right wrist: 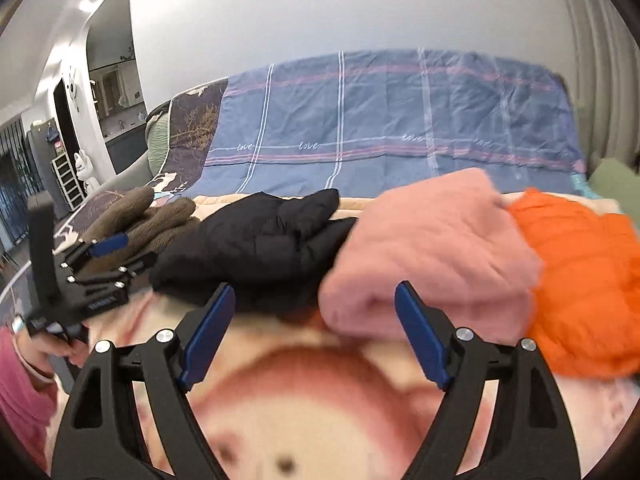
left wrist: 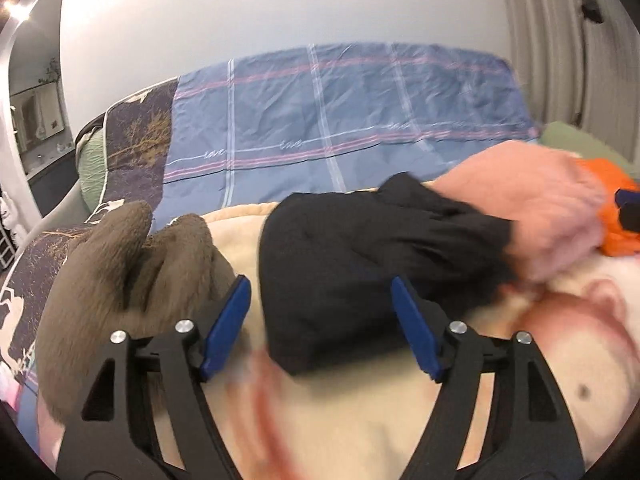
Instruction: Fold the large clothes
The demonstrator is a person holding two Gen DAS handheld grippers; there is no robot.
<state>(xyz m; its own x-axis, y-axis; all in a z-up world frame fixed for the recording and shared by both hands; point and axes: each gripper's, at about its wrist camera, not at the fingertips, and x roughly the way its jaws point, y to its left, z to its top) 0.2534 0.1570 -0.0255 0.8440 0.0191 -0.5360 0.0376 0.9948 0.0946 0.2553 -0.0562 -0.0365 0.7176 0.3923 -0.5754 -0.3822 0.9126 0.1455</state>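
On the bed, a cream blanket with a pink cartoon print carries a row of four bundled garments. From left to right in the right wrist view: a brown fleece garment, a black puffer jacket, a pink fleece garment, and an orange knitted garment. Adjacent bundles touch one another. Behind the row lies a blue plaid sheet with pink stripes.

The left gripper is released, jaws spread wide; the near edge of the black puffer jacket lies between its blue pads, with no pad pressing on it. The right gripper is likewise released, jaws wide, aimed at the junction of the black and pink bundles; nothing is grasped. A hand with a pink sleeve holds the left gripper.
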